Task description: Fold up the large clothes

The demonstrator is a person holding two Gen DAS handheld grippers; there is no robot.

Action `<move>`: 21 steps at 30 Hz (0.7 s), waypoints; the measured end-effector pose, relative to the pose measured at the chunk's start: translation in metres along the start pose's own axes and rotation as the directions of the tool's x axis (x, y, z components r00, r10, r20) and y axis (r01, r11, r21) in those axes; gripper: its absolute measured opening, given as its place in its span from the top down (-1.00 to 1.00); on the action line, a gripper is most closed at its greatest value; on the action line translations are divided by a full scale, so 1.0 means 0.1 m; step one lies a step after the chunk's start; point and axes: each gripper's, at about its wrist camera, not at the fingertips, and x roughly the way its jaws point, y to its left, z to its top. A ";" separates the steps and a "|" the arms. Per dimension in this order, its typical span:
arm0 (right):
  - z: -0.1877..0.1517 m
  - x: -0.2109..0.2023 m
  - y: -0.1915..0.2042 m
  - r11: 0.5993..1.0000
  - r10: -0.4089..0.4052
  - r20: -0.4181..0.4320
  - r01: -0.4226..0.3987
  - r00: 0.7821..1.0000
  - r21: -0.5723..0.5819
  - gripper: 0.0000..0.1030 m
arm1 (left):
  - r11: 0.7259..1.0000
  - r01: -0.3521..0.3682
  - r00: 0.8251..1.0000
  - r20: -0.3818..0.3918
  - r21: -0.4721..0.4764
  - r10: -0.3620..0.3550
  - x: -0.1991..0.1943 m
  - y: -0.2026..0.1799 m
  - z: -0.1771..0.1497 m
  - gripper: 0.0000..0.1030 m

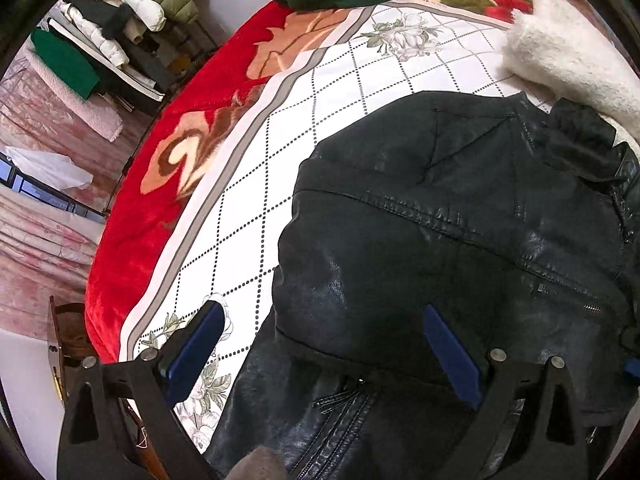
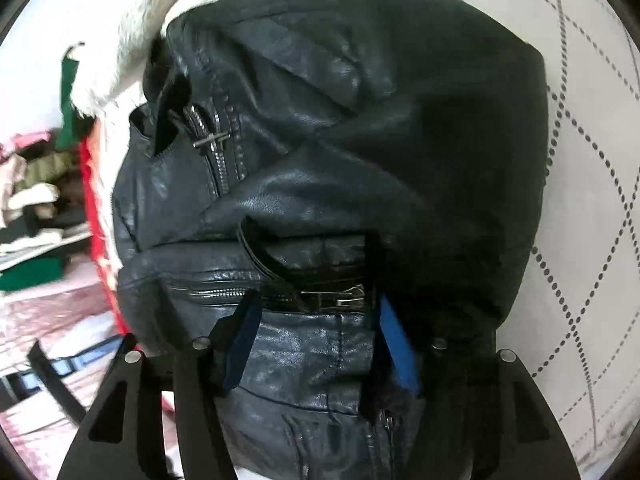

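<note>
On the white checked bedspread (image 1: 320, 92), a black leather jacket (image 1: 460, 220) lies folded. The left claw (image 1: 324, 344) hangs wide open over its 7 o'clock edge, gripping nothing. The right claw (image 2: 316, 336) sits half open, its blue pads (image 2: 396, 344) flanking a jacket fold at 6 o'clock; whether they pinch it I cannot tell. A white fluffy garment (image 1: 572, 64) lies at 1 o'clock.

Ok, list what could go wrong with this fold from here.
1. Both the left gripper and right gripper are open over the folded black leather jacket, so the stiff leather may spring open.
2. The fluffy white garment touches the jacket's collar end and could get dragged along.
</note>
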 end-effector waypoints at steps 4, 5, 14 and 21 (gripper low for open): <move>-0.07 0.01 0.20 0.993 -0.075 0.055 0.080 0.996 -0.090 0.59 | 1.000 -0.007 1.000 -0.003 -0.006 0.007 -0.02 0.02 0.00 -0.96; -0.09 -0.04 0.24 0.993 -0.065 0.077 0.073 0.995 -0.094 0.59 | 1.000 -0.010 1.000 0.003 -0.002 0.010 -0.04 0.02 0.01 -0.96; -0.24 -0.77 0.13 0.997 -0.063 0.277 0.074 0.959 -0.031 0.64 | 0.999 -0.052 0.998 0.025 0.017 0.051 -0.04 0.04 0.19 -0.96; -0.06 -0.45 -0.17 0.989 -0.149 0.160 0.150 0.976 0.005 0.60 | 0.996 -0.088 0.994 -0.065 0.018 0.089 0.63 0.04 0.34 -1.00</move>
